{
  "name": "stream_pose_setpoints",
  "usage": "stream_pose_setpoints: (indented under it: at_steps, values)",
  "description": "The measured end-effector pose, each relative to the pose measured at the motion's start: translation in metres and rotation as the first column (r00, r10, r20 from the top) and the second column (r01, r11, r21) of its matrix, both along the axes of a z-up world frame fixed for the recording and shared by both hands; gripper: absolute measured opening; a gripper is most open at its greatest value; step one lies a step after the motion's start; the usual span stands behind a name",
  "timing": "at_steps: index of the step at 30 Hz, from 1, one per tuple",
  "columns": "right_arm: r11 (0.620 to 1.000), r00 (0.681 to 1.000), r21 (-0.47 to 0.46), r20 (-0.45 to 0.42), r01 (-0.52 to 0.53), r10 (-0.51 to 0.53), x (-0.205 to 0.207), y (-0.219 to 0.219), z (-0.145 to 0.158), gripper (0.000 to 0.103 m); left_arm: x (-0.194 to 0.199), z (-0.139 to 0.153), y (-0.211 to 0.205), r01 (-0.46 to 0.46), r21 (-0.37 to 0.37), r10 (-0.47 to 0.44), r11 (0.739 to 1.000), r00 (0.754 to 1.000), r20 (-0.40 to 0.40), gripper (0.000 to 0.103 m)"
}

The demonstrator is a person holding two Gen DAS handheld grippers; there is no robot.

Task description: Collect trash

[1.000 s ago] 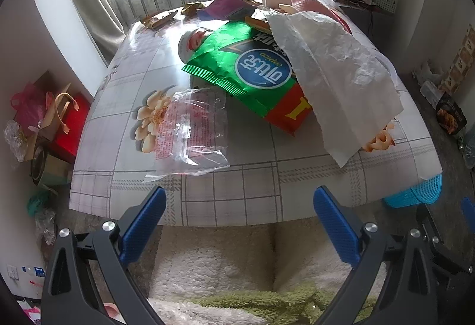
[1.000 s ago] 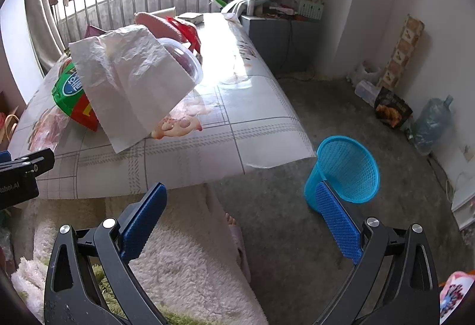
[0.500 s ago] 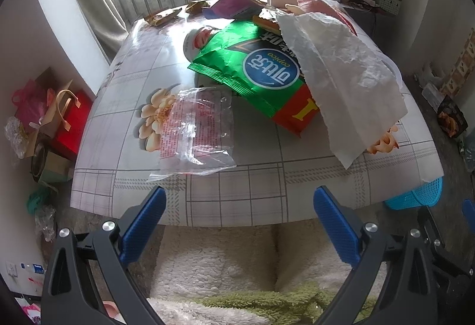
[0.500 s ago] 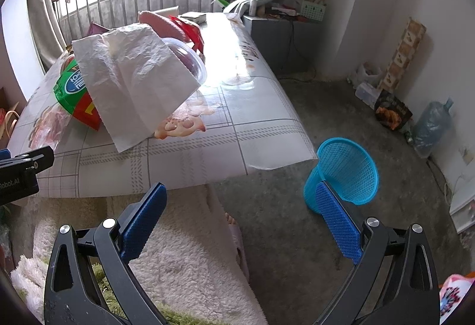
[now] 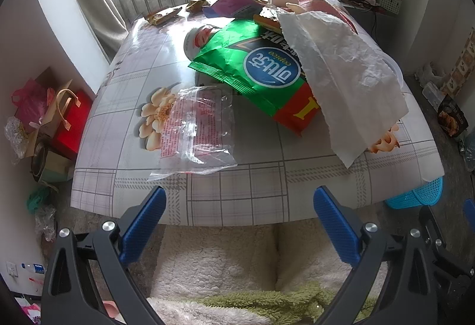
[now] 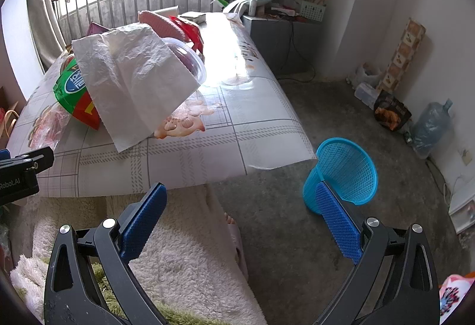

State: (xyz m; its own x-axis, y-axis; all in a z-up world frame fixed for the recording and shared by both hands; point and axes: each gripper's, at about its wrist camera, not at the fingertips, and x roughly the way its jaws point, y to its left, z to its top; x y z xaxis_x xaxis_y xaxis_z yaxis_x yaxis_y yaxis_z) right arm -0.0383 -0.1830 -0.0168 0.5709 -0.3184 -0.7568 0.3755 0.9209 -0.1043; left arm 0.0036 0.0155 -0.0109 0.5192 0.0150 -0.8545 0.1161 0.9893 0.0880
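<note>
Left wrist view looks over the tabletop (image 5: 237, 194), where the left claw (image 5: 237, 215) hangs wide open and empty just short of the near edge, lined up with the clear plastic wrapper (image 5: 196, 132), likely the easiest first pick. Beyond the wrapper lie a green snack bag (image 5: 255, 69) and a white paper sheet (image 5: 350, 81) draped over the pile. The right claw (image 6: 240, 212) is also spread and empty, off the tabletop beside the blue basket (image 6: 347, 170) on the floor, probably where the trash goes.
</note>
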Motion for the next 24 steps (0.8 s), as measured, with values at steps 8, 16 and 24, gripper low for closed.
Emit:
stream_pose_setpoints:
  at_steps: [8,16,24]
  values:
    - [1.0,1.0,0.002,-0.004,0.003,-0.003,0.0001,-0.0017,-0.0001,0.096,-0.0009,-0.0019,-0.0001,0.002,0.005,-0.002,1.0,1.0,-0.006,0.097]
    - [1.0,1.0,0.002,-0.008,-0.006,0.006,-0.0021,-0.0025,-0.001,0.096,-0.0015,-0.0026,-0.0007,0.002,0.008,-0.002,1.0,1.0,-0.01,0.097]
    - [1.0,1.0,0.002,-0.01,-0.007,0.007,-0.0043,-0.0036,-0.0012,0.096,-0.0016,-0.0026,-0.0019,0.003,0.011,-0.003,1.0,1.0,-0.014,0.097]
